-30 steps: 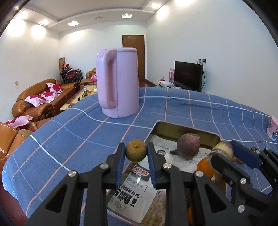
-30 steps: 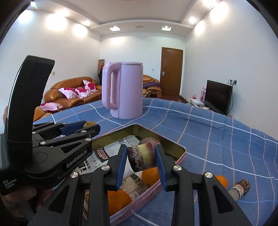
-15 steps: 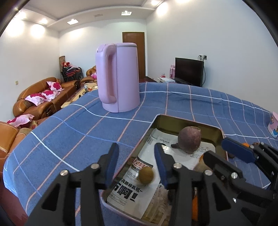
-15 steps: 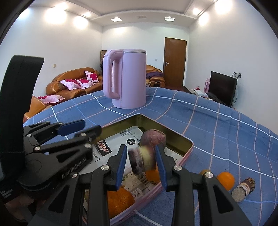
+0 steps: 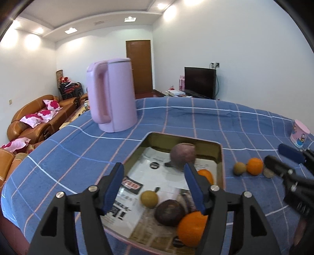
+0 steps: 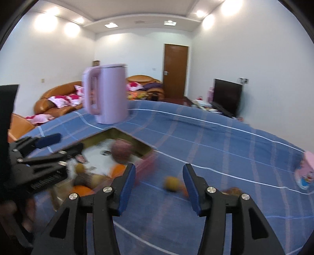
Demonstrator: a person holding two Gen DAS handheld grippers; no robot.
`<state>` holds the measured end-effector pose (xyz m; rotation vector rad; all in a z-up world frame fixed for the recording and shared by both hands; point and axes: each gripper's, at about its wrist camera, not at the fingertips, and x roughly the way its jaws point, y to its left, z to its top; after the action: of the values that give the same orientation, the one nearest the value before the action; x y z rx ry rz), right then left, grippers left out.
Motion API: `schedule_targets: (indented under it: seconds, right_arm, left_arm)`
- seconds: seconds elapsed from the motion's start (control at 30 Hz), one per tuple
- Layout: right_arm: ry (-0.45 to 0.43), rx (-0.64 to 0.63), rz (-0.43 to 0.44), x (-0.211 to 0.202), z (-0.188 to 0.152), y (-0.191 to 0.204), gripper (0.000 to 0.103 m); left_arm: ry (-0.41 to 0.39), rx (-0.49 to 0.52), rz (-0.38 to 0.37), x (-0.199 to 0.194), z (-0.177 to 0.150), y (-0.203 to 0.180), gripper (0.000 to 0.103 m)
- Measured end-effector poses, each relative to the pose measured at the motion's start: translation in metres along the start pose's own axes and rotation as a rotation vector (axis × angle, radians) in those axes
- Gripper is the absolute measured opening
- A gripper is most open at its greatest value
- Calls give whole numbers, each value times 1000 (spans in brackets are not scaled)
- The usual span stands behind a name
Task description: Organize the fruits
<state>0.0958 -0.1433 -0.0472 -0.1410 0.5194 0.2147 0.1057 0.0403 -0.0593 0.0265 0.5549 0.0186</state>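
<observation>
Metal rectangular tin (image 5: 219, 155), paper-lined

Bright ceiling spotlights (image 5: 130, 19) glare – fisheye edges bend; right wrist view motion-blurred.

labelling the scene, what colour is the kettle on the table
Pale pink-lilac all over, handle included; the kettle shows sharpest in the left wrist view.
</observation>
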Motion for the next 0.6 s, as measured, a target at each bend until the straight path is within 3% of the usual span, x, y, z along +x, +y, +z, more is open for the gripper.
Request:
schedule_targets:
  seconds: [0.23, 0.6]
  right_arm:
    - [47, 63, -103, 0, -16, -59, 52]
    - [127, 62, -59, 20, -16, -69, 52]
  left_arm:
    - [13, 20, -35, 1, 2, -25, 69]
    - [12, 88, -63, 3, 8, -65, 69]
